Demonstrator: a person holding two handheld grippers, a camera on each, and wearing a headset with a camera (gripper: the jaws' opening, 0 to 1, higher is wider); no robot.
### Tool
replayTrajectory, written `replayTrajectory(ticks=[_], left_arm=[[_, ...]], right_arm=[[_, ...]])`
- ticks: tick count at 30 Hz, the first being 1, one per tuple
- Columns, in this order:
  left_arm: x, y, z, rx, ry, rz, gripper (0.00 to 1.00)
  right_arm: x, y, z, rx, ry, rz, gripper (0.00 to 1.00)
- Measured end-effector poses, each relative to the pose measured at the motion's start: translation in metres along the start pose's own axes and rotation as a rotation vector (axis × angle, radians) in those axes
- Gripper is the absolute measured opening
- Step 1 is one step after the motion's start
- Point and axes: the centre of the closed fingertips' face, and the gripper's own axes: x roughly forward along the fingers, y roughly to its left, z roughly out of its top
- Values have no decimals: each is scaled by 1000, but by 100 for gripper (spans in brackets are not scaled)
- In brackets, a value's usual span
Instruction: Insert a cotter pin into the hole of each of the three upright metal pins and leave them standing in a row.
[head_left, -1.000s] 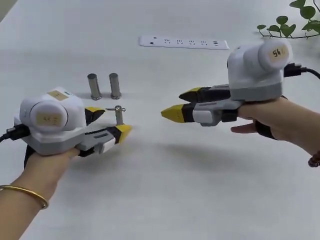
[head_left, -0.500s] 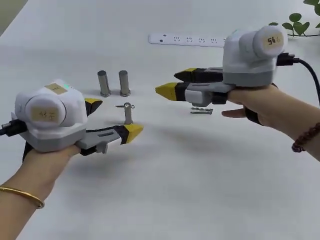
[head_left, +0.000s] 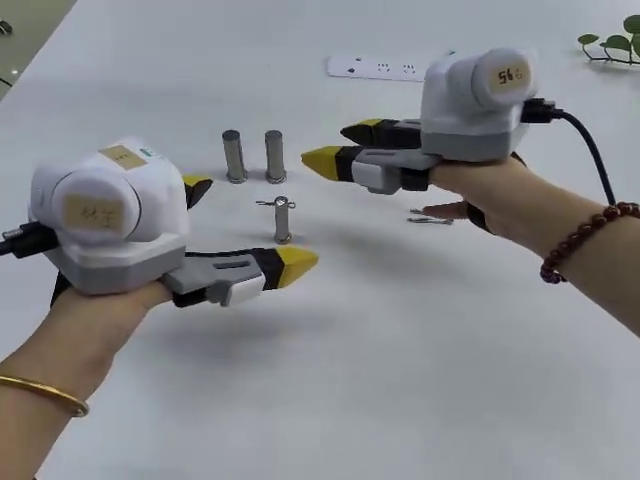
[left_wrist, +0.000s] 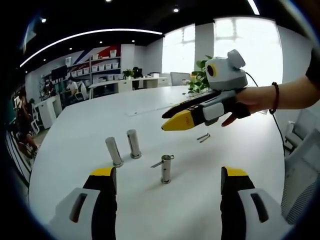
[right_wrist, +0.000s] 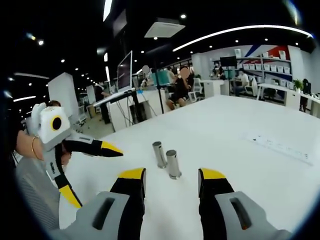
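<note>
Three metal pins stand on the white table. Two bare pins (head_left: 233, 157) (head_left: 274, 157) stand side by side at the back; the third pin (head_left: 283, 220) in front has a cotter pin through its top. My left gripper (head_left: 247, 225) is open and empty, its jaws just short of that third pin (left_wrist: 166, 169). My right gripper (head_left: 338, 146) hovers open and empty to the right of the bare pins (right_wrist: 159, 154) (right_wrist: 173, 163). Loose cotter pins (head_left: 430, 217) lie on the table under the right hand.
A white power strip (head_left: 390, 68) lies at the table's far side, and a green plant (head_left: 615, 45) sits at the far right. In the background are office desks, with people seated there.
The left gripper has drawn back from the pin with the cotter pin. The right gripper has risen toward the bare pins, which uncovered the loose cotter pins. The camera has shifted.
</note>
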Motion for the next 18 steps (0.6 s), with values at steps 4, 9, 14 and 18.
replayTrajectory(ticks=[4,9,14,18], left_arm=[[-4,0,3,3,-7,2,88],[-6,1,1,11,7,7,93],[-7,0,0,19,15,0,97],[-8,0,-2,30,19,3,97]], right_arm=[[13,-1,0,-6,-8,-5,36],[26,-2,3,14,-29,-11,30],[35,-4,5,25,-33,-12,29],[43,-2,2,32,-27,-11,28]])
